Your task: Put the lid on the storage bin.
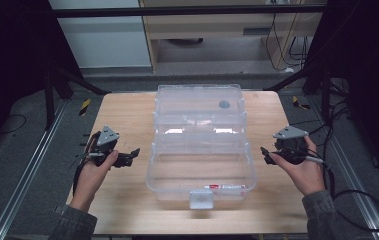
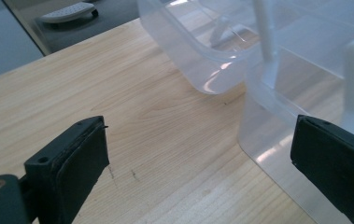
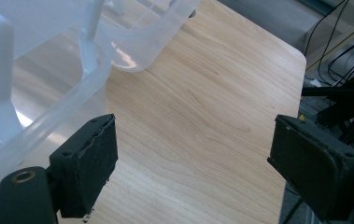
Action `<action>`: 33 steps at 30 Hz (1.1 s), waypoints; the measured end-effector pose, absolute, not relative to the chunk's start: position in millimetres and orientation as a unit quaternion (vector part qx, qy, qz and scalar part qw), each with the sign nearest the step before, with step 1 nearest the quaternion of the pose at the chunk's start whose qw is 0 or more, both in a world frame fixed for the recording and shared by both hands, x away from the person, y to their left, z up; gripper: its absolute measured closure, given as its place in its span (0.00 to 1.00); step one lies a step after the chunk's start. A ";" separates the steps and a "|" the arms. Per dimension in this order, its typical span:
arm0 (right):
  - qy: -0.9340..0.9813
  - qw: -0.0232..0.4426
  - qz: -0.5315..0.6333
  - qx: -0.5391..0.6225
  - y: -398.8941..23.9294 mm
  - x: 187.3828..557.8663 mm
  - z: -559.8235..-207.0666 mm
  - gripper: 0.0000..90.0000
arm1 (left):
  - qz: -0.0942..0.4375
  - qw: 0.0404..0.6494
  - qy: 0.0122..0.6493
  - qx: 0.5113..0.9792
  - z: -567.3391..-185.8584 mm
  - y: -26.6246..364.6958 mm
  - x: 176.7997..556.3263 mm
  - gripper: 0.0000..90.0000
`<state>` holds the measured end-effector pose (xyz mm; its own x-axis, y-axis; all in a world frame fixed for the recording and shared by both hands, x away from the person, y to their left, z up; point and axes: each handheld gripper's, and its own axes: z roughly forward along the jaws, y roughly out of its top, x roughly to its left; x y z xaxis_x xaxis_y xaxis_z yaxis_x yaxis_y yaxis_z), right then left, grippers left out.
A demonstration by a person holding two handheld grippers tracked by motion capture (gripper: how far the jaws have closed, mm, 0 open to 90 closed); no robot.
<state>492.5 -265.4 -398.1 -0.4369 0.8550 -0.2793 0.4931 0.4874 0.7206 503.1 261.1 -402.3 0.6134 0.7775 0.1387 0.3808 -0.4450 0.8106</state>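
Observation:
A clear plastic storage box [image 1: 200,165] stands open in the middle of the wooden table [image 1: 127,115], its clear lid [image 1: 199,102] folded back behind it. A white latch [image 1: 201,199] sits at its front wall. My left gripper [image 1: 133,153] is held left of the box, open with nothing between its pads [image 2: 79,163], and the box corner [image 2: 277,116] lies just ahead of it. My right gripper [image 1: 265,154] hovers right of the box, also open and empty, its pads [image 3: 90,158] apart from the box rim [image 3: 62,116].
A red and white label [image 1: 226,187] runs along the box's front wall, and a grey round spot [image 1: 224,104] marks the lid. Bare table lies on both sides of the box. Black cables [image 1: 357,200] trail off the table's right edge. Metal rails flank the table.

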 end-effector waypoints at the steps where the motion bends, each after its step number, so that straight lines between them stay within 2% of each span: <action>1: 0.806 0.317 0.276 0.417 -264.3 494.1 -393.4 0.18 | 0.254 0.386 0.351 0.814 -400.0 258.9 501.4 0.04; 7: 0.846 0.312 0.248 0.354 -250.6 494.9 -349.2 0.34 | 0.250 0.380 0.302 0.838 -370.1 242.8 486.2 0.04; 9: 0.857 0.310 0.254 0.325 -244.4 494.5 -328.4 0.43 | 0.249 0.381 0.292 0.841 -362.6 237.9 482.0 0.04; 11: 0.860 0.305 0.256 0.319 -242.4 494.8 -322.1 0.46 | 0.224 0.393 0.288 0.844 -356.5 232.5 478.0 0.04; 12: 0.870 0.297 0.254 0.301 -237.5 497.5 -309.0 0.52 | 0.211 0.397 0.281 0.848 -352.5 229.6 474.6 0.04; 13: 0.870 0.297 0.254 0.301 -237.5 497.5 -309.0 0.52 | 0.212 0.400 0.273 0.849 -350.2 228.0 472.0 0.04; 16: 0.886 0.293 0.240 0.267 -226.0 505.6 -294.6 0.60 | 0.204 0.391 0.236 0.866 -341.5 217.5 462.9 0.03; 20: 0.907 0.284 0.220 0.220 -204.6 525.2 -282.9 0.69 | 0.201 0.383 0.215 0.876 -335.6 205.3 465.3 0.05; 25: 0.931 0.256 0.200 0.167 -171.4 549.1 -275.4 0.73 | 0.187 0.361 0.180 0.896 -333.4 189.4 470.3 0.11; 33: 0.963 0.194 0.157 0.104 -130.5 574.7 -287.8 0.71 | 0.154 0.339 0.137 0.918 -346.4 175.8 460.6 0.07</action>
